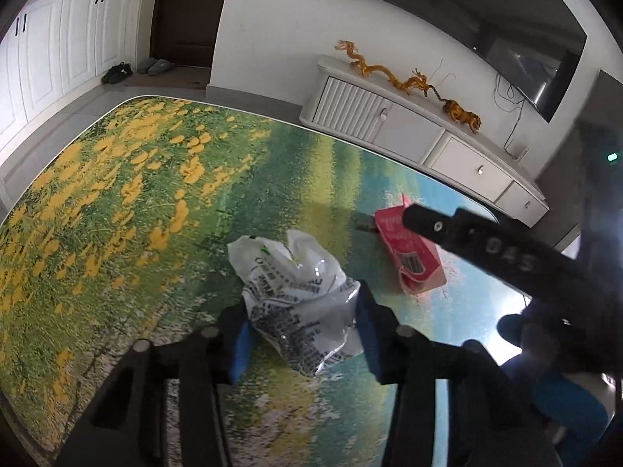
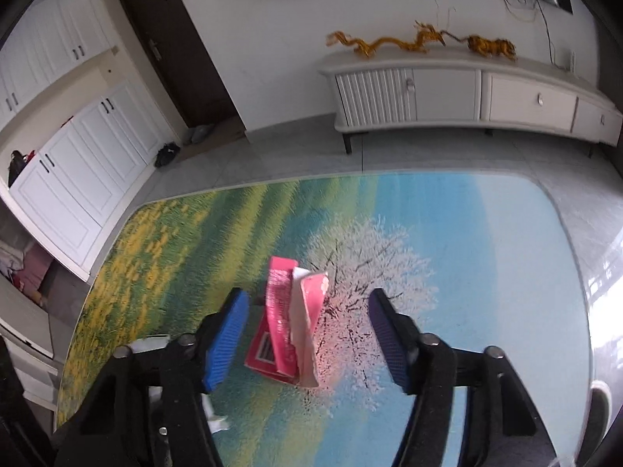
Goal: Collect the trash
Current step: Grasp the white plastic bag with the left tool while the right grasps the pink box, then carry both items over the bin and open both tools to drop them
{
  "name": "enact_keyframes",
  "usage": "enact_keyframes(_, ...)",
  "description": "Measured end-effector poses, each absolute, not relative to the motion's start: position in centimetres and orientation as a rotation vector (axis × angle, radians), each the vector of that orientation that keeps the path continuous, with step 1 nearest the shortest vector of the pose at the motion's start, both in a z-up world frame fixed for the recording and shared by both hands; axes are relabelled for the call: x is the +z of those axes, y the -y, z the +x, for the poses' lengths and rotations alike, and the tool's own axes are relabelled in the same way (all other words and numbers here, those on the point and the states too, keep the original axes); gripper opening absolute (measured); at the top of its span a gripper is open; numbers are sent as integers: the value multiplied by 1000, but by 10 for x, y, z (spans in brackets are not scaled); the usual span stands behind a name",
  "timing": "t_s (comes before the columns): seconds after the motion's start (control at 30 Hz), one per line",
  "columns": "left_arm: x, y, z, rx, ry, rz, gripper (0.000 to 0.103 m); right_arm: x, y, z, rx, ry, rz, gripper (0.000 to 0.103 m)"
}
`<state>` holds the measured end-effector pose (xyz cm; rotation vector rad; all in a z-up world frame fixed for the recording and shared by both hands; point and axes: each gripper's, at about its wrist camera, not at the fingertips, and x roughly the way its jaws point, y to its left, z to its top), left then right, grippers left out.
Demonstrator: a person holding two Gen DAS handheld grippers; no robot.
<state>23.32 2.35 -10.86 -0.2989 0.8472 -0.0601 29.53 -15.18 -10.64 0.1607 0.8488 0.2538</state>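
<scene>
2 grippers work over the landscape-print mat. The left gripper pinches the crumpled plastic bag between both pads, apparently to lift it. To its right, the right gripper straddles the torn pink carton, jaws spread, positioned for grasping.

Both wrist views look down close over the counter toward the far sideboard; both share the red carton.
</scene>
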Motion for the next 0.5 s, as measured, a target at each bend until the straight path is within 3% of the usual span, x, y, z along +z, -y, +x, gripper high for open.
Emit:
enact_keyframes(0.07, -108, -29, 229, -56, -834, -301, 40, -113, 152, 298, 261, -868, 172, 33)
enact_keyframes(0.17, -104, -34, 223, -52, -817, -309, 37, -119, 152, 292, 282, -882, 169, 14)
enact_keyframes(0.5, -62, -19, 193, -96, -724, -277, 35, -88, 194, 221, 318, -779, 213, 11)
